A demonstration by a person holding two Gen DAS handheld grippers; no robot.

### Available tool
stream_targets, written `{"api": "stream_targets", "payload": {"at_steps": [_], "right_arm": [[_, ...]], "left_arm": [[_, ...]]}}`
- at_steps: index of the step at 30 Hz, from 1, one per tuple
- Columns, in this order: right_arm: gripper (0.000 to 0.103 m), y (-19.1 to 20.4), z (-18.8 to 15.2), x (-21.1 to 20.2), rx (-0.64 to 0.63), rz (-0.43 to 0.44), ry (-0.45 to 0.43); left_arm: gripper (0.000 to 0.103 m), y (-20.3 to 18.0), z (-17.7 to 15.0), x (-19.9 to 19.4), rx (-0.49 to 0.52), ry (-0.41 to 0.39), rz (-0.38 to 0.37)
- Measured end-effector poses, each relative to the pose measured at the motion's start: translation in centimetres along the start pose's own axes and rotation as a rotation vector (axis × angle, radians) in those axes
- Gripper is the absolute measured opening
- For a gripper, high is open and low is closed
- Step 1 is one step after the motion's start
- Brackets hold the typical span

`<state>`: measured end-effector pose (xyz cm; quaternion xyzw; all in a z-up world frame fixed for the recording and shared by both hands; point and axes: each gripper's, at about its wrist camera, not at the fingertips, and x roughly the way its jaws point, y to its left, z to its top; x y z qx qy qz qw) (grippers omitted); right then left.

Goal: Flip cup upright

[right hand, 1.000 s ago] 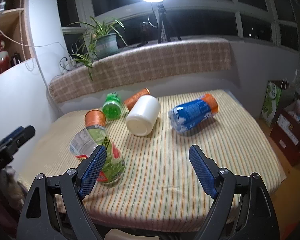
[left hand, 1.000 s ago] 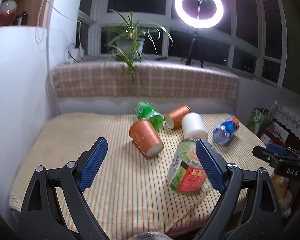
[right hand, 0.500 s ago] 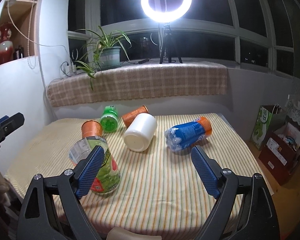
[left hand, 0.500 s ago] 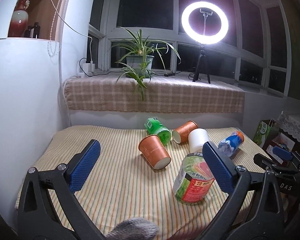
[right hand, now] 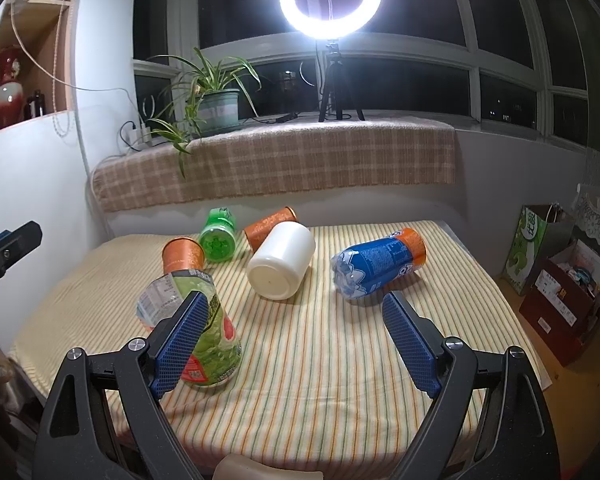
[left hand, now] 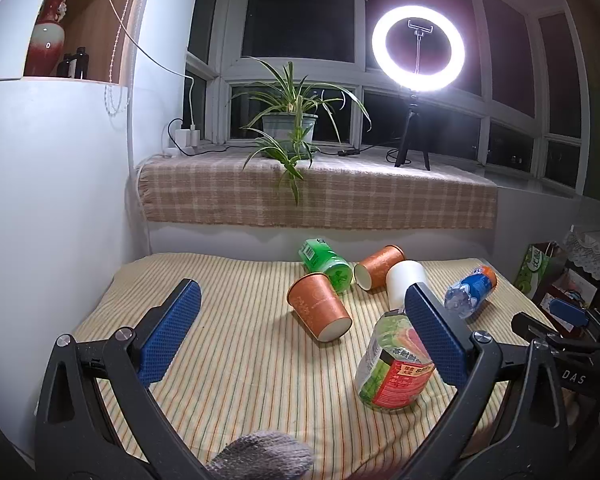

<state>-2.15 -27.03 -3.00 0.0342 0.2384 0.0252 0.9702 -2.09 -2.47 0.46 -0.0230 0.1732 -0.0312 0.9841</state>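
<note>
Both hand-held grippers hang above the near edge of the table with their blue-padded fingers spread wide and nothing between them — the left gripper (left hand: 300,336) faces the left half of the striped yellow tablecloth (left hand: 236,360), the right gripper (right hand: 296,340) the right half.

Six containers lie tipped over on the cloth. Nearest the left gripper is an orange paper cup (left hand: 319,310) on its side, its white mouth turned toward the camera and to the right. Just behind it, touching or nearly so, lies a green plastic bottle-cup (left hand: 327,266), and beside that a second orange paper cup (left hand: 378,267) with its open mouth facing left. A white plastic cup (right hand: 282,264) lies on its side next to the second orange one, its flat bottom toward the right wrist camera. To the right, apart from the cluster, a blue-and-orange cut plastic bottle (right hand: 376,266) rests on its side. Closest to the near edge, a clear cut bottle with a green and red label (left hand: 396,364) lies tilted, partly hidden behind one pad in each view.

On the plaid-covered sill behind stand a potted spider plant (left hand: 290,124) and a lit ring light on a tripod (left hand: 418,54).
</note>
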Motion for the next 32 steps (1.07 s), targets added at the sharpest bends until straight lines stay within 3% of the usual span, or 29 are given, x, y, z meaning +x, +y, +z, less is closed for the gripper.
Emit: {"api": "stream_targets", "payload": {"at_steps": [32], "right_arm": [[0.089, 0.5, -0.5, 1.7, -0.011, 0.023, 0.053]], "left_arm": [[0.103, 0.6, -0.2, 0.5, -0.003, -0.007, 0.026]]}}
